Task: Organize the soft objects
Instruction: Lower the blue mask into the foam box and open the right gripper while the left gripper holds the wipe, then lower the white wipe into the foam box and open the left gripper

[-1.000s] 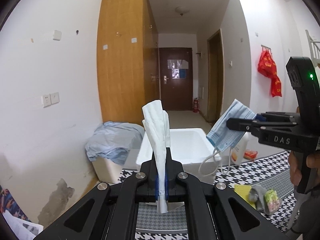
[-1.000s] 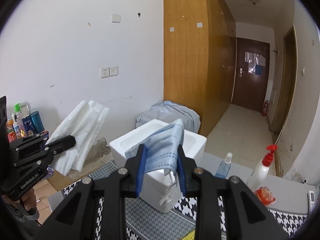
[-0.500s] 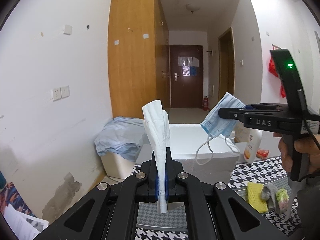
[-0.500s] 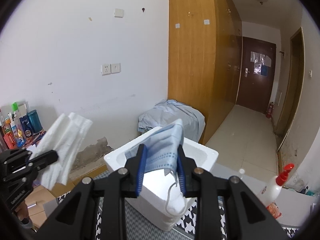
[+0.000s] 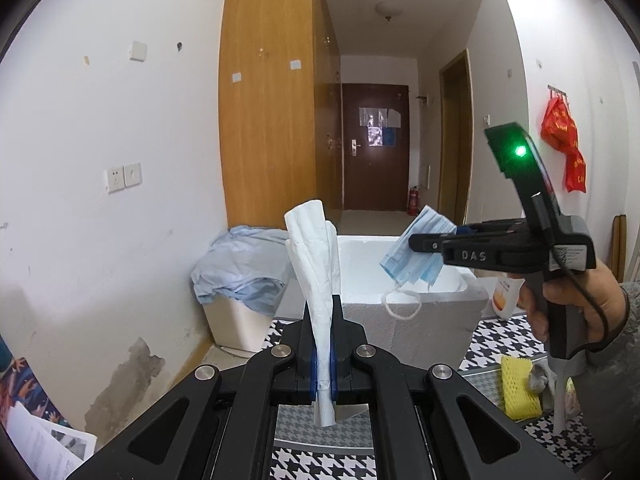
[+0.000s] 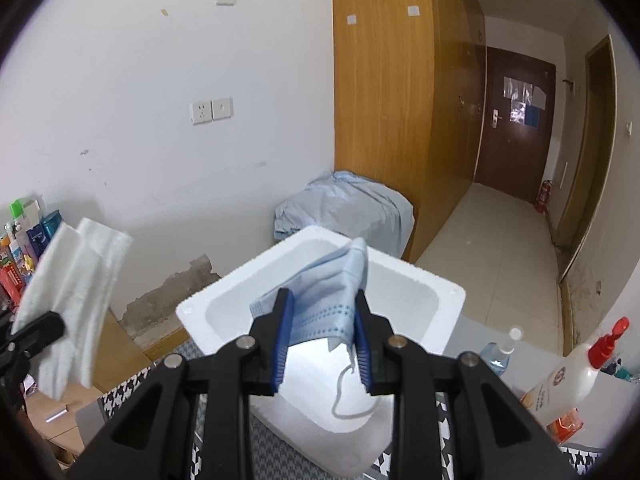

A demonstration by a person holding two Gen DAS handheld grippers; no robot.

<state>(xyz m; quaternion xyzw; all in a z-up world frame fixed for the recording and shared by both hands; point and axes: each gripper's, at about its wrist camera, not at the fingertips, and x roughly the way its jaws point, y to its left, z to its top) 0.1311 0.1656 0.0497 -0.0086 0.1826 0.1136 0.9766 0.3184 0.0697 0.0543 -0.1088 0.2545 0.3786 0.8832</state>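
Note:
My left gripper (image 5: 324,344) is shut on a folded white tissue (image 5: 314,256) that stands up between the pads; it also shows in the right wrist view (image 6: 70,300). My right gripper (image 6: 320,320) is shut on a crumpled blue face mask (image 6: 324,300), its ear loop dangling, held over the open white foam box (image 6: 404,276). In the left wrist view the right gripper (image 5: 416,242) holds the mask (image 5: 416,256) above the box (image 5: 432,320).
A yellow sponge (image 5: 518,386) and a grey cloth lie on the houndstooth mat (image 5: 320,462). A blue sheet (image 6: 344,212) covers a second box by the wall. A spray bottle (image 6: 572,376) and a small bottle (image 6: 498,354) stand to the right.
Both grippers have moved forward toward the foam box. The mask now hangs over the box's opening. The tissue remains gripped.

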